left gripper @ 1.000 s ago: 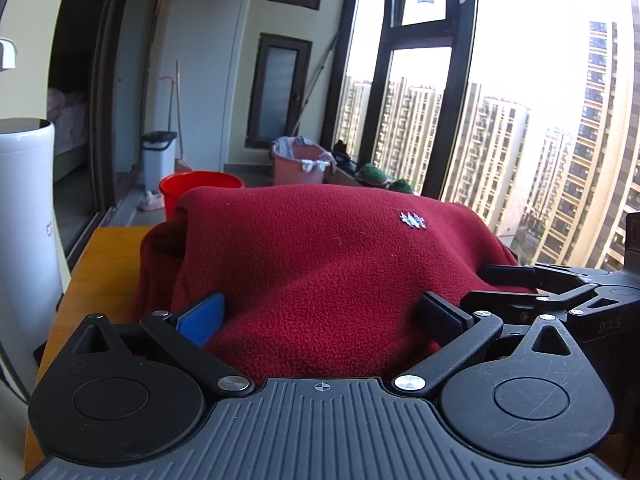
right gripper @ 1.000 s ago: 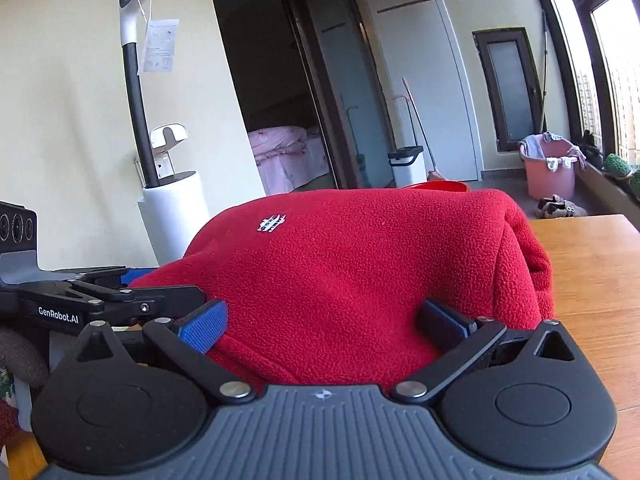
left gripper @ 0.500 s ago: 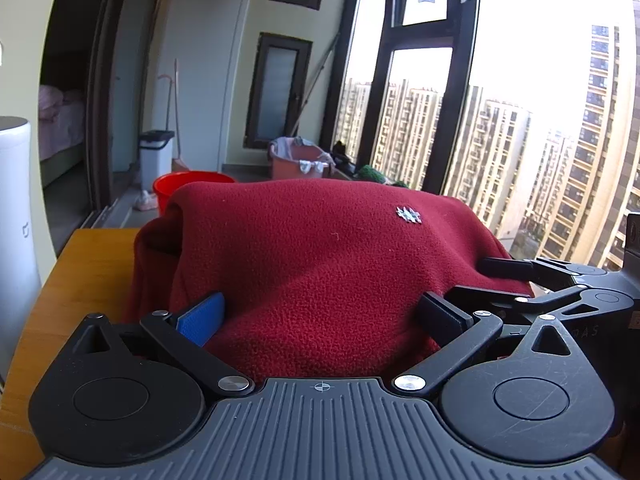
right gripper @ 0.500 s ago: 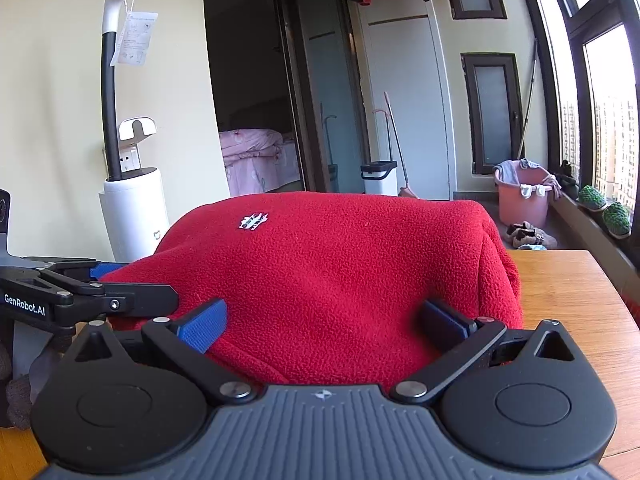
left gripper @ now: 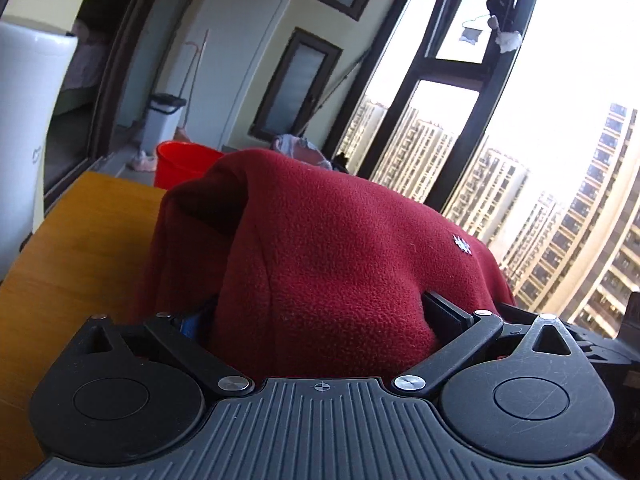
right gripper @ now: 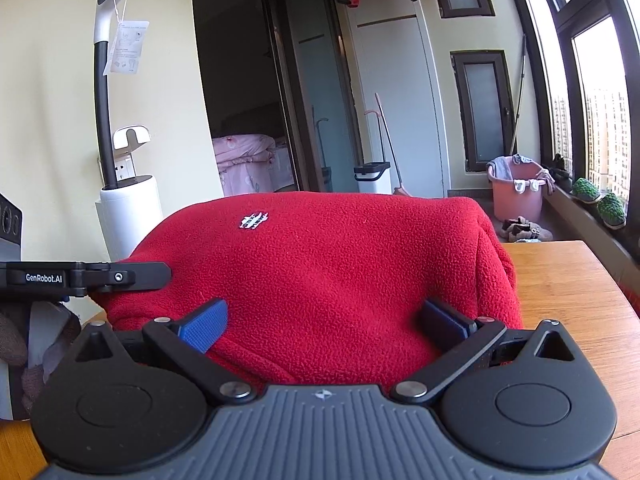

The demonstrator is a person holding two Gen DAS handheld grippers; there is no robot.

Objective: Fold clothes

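Observation:
A red fleece garment (left gripper: 340, 264) with a small white logo is bunched into a folded bundle over the wooden table (left gripper: 80, 248). My left gripper (left gripper: 316, 320) has its jaws wide apart with the fleece bulging between them; its blue pad is mostly hidden by cloth. In the right wrist view the same fleece (right gripper: 328, 272) fills the gap of my right gripper (right gripper: 324, 324), jaws also wide, pads pressing its sides. The left gripper's arm (right gripper: 84, 278) shows at the left of that view, beside the garment.
A white cylinder appliance (left gripper: 28, 128) stands at the table's left edge; it also shows in the right wrist view (right gripper: 128, 220). A red bucket (left gripper: 184, 162), a pink basket (right gripper: 516, 192) and a bin (right gripper: 372, 178) sit on the floor beyond. Bare table (right gripper: 560, 280) lies right.
The left gripper has tilted and swung, so the fleece now covers its blue pad and the bundle looks taller. The right gripper view rose slightly; the garment stays between both jaws.

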